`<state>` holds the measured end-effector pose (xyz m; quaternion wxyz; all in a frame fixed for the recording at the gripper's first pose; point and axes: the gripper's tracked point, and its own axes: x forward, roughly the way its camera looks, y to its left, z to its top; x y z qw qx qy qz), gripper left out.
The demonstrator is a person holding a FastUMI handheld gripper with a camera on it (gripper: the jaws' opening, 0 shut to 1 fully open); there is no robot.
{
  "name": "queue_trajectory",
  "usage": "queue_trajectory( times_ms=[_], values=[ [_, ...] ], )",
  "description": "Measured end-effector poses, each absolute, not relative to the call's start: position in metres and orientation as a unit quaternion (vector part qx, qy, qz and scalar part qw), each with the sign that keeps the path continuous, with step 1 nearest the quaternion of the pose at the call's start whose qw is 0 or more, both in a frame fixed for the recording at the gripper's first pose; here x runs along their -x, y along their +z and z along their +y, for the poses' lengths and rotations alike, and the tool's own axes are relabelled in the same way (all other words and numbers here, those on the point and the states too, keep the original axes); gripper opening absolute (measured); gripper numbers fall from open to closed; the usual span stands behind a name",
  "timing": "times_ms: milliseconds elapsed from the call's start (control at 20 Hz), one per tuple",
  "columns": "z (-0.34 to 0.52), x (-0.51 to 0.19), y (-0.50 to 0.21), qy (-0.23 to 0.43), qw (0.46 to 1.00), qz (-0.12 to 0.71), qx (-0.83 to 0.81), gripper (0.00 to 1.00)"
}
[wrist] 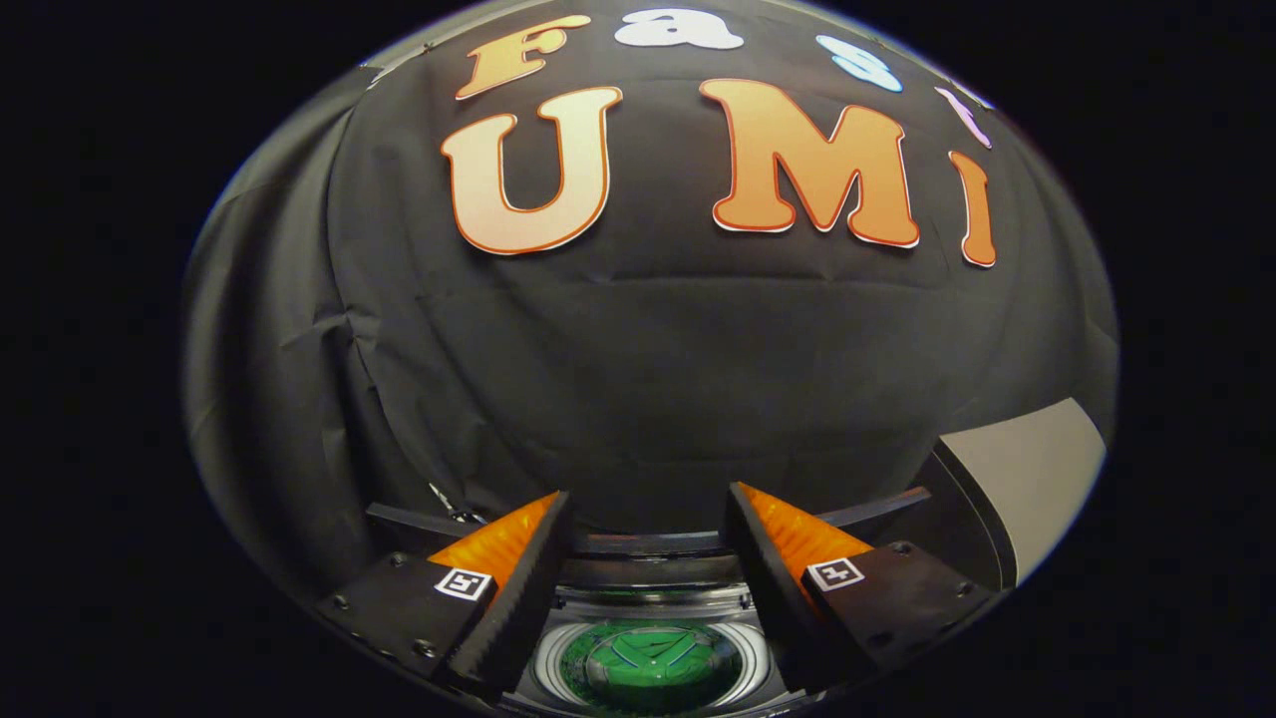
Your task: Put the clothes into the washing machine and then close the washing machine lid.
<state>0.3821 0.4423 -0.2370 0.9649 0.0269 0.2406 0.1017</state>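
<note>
No readable text, small square coded markers on both fingers (518, 588)

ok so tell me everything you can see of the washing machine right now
The washing machine sits below the gripper, seen from above between its open jaws, which hold nothing. Its round drum opening has a pale, shiny ring, and something green lies inside; whether that is clothing is unclear. A dark curved rim runs behind the opening. To the right a pale grey panel stands raised, possibly the open lid. Nothing visibly touches the machine. The black cloth wall hangs behind it.
</note>
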Motion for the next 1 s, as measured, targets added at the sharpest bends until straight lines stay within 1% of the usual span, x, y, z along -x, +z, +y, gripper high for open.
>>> queue_trajectory(
  times_ms=[550, 1000],
  values=[
    [0.435, -0.321, -0.255, 0.105, 0.966, 0.234, -0.02, 0.99],
    [0.435, -0.313, -0.261, 0.104, 0.972, 0.211, -0.023, 0.99]
  ],
)
